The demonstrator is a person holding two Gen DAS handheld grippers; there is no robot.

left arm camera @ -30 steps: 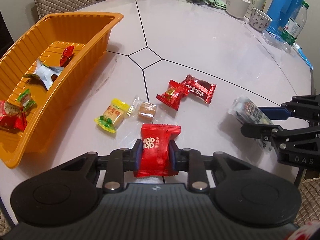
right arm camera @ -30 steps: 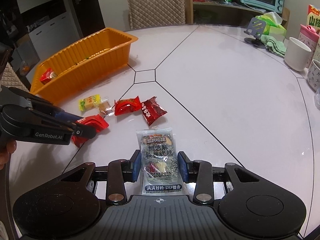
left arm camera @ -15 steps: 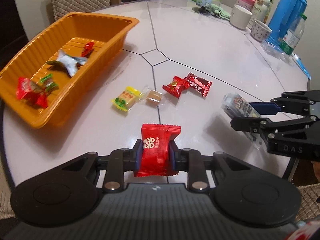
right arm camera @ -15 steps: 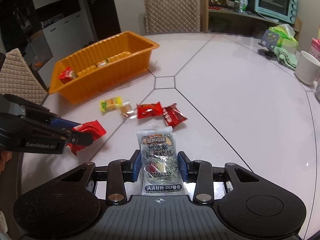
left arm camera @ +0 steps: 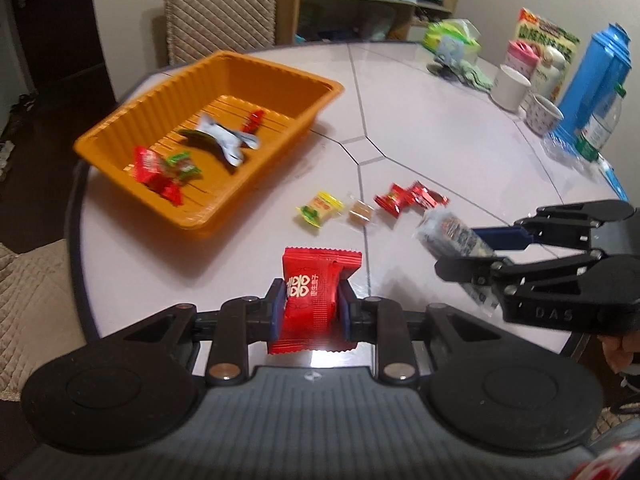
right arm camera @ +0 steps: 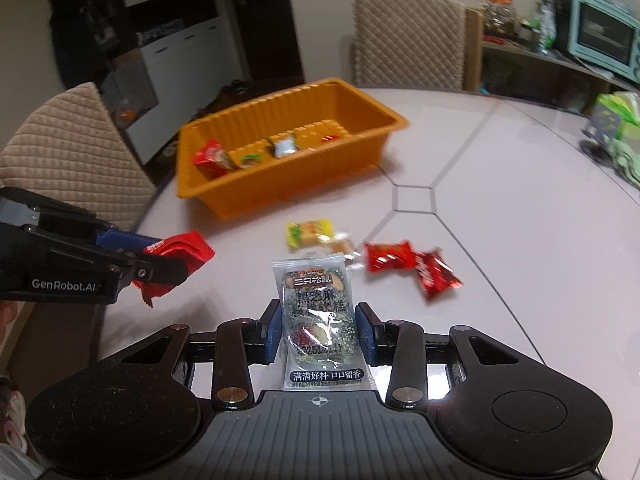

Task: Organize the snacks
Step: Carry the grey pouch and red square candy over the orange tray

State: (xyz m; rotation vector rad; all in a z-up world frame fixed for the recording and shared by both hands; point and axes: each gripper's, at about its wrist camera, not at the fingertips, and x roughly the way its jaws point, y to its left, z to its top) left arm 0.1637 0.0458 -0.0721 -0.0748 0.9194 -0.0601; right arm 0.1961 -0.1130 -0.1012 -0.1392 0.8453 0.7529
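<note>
While the left tool (left arm camera: 311,309) grips a red candy packet (left arm camera: 316,300) between its blue pads, the right tool (right arm camera: 319,329) clamps a clear sesame snack pack (right arm camera: 316,316), both held above the table (left arm camera: 432,128). Four loose sweets lie near the table's middle: a yellow candy (left arm camera: 320,209), a small clear-wrapped one (left arm camera: 361,212) and two red ones (left arm camera: 410,197). Beyond them the orange tray (left arm camera: 256,168) holds several wrapped sweets.

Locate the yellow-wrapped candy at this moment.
In the left wrist view the yellow-wrapped candy lies on the table, just right of the orange tray and beside a small clear-wrapped candy.
</note>
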